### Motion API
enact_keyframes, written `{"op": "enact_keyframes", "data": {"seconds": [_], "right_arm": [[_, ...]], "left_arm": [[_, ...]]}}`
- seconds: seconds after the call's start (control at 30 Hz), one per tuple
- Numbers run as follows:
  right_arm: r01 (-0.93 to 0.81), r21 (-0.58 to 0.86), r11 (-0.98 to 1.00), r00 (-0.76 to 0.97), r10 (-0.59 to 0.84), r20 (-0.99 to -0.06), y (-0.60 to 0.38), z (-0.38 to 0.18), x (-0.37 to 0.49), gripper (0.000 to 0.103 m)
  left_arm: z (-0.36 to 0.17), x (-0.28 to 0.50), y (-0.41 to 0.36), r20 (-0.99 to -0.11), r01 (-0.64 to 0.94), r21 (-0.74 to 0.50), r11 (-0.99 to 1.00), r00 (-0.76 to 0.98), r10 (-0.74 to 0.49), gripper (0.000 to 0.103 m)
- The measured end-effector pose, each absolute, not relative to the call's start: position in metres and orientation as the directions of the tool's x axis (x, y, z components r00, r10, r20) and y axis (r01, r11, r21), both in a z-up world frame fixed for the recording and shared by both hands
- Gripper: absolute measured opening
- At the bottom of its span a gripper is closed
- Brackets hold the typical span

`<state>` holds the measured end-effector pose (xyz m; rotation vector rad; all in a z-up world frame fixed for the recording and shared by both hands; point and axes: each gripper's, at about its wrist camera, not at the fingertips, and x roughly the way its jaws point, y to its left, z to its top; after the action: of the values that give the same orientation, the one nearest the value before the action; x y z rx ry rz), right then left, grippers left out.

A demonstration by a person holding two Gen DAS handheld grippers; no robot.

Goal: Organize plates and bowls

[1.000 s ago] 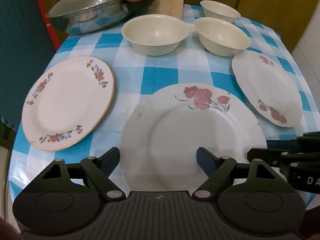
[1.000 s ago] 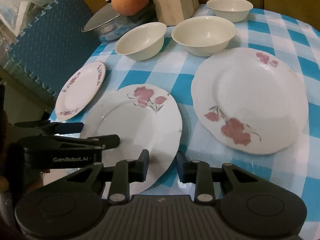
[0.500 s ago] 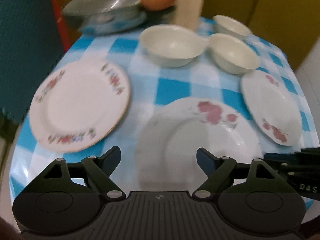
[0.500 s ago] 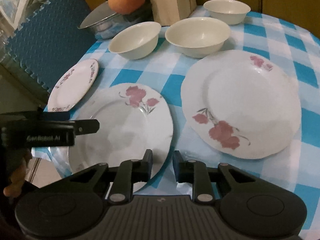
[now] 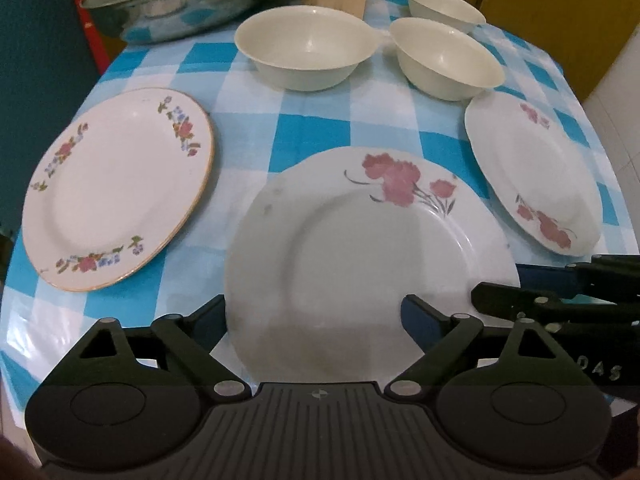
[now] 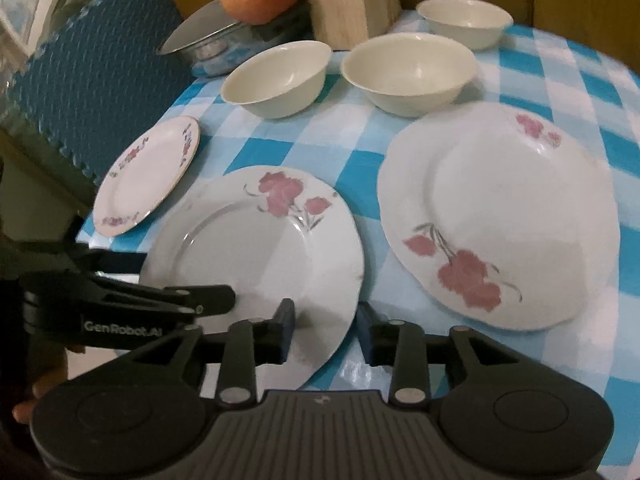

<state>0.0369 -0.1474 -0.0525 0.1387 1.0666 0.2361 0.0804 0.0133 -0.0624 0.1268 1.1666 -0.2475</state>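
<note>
Since a second ago both my grippers have closed in on the middle plate: my right gripper, which then stood with its left finger just over the near rim, now straddles that rim at the plate's near right edge, and my left gripper has swung away and come back low, so the plate fills the gap between its fingers.

My left gripper is spread wide, one finger to each side of the plate's near edge, gripping nothing. My right gripper is narrower but not closed; the rim passes between its fingers, and I cannot tell whether either pad touches the china yet.

On the checked tablecloth the middle plate lies flat at the near edge. A gold-rimmed plate sits to its left, and a second rose plate to its right, both apart from it. Three cream bowls stand farther back: a left bowl, a right bowl and a far bowl, with the left and right bowls almost touching.

I judge the step in hand to be picking up the middle plate to stack it, with nothing stacked so far. Next I should close my right fingers on the rim, lift the near edge cleanly, and steady the plate with my left gripper before carrying it onto a neighbouring plate.
</note>
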Motion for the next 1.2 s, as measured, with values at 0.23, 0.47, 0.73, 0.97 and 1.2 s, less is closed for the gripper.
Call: {"op": "enact_keyframes", "data": {"seconds": [0.23,0.47,0.73,0.97,1.2], "right_arm": [[-0.127,0.214,0.968,0.476,0.249,-0.843,-0.149,-0.051,0.028,0.03],[-0.169,0.11,0.979,0.519,0.183,-0.835,-0.14,-0.045,0.027,0.03],[-0.162,0.109,0.981,0.562,0.183,-0.806,-0.145,-0.031,0.025,0.03],[-0.164,0.15,0.975,0.563,0.217,-0.797,-0.14,-0.025,0.032,0.03],[-0.214,0.202,0.956,0.569,0.29,-0.769,-0.105,-0.011,0.071,0.03]], "left_arm": [[-0.052,0.069,0.017,-0.9,0.278,-0.039,0.96,0.408,-0.155,0.085],[-0.053,0.074,0.016,-0.904,0.281,-0.045,0.959,0.397,-0.159,0.085],[-0.024,0.078,0.039,-0.845,0.206,-0.132,0.97,0.489,-0.219,0.088],[0.013,0.088,0.102,-0.742,-0.043,-0.19,0.981,0.66,-0.115,0.095],[0.013,0.105,0.12,-0.73,-0.16,-0.021,0.987,0.677,0.094,0.096]]}}
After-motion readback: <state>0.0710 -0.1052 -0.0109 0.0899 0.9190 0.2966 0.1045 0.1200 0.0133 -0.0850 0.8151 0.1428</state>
